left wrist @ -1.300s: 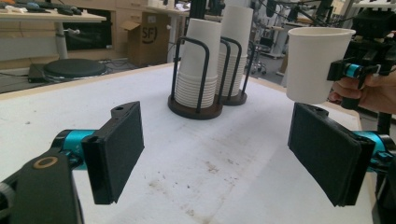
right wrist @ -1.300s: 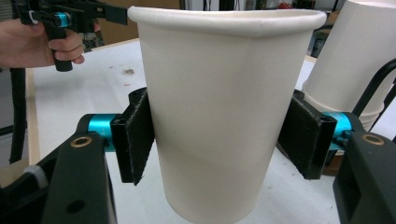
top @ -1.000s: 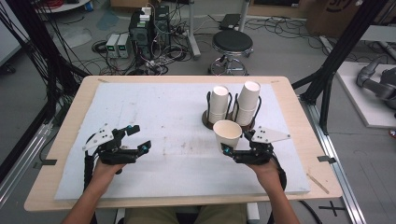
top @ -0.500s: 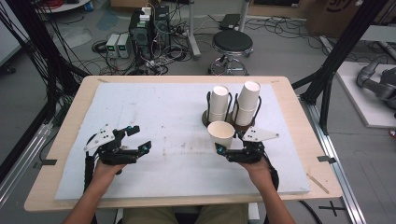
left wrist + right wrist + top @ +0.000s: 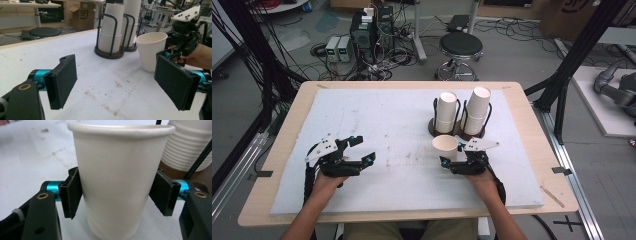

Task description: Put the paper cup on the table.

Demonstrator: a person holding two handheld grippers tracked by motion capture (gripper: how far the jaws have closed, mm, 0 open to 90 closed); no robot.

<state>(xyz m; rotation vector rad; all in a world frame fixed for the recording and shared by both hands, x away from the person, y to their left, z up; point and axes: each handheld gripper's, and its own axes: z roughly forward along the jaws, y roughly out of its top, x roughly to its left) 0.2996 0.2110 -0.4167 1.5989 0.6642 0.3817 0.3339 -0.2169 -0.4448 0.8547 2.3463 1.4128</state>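
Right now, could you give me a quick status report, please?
Left gripper open, idle. Right gripper just easing open around white paper cup, upright on the mat. Path clear.

Grey concrete floor beyond the wooden table [image 5: 532, 125], strewn with cables at upper left around stacked electronics boxes [image 5: 371, 25], a black round stool [image 5: 460, 46] at upper centre, black frame struts [image 5: 579, 55] at both sides, a cardboard box [image 5: 573, 15] upper right.
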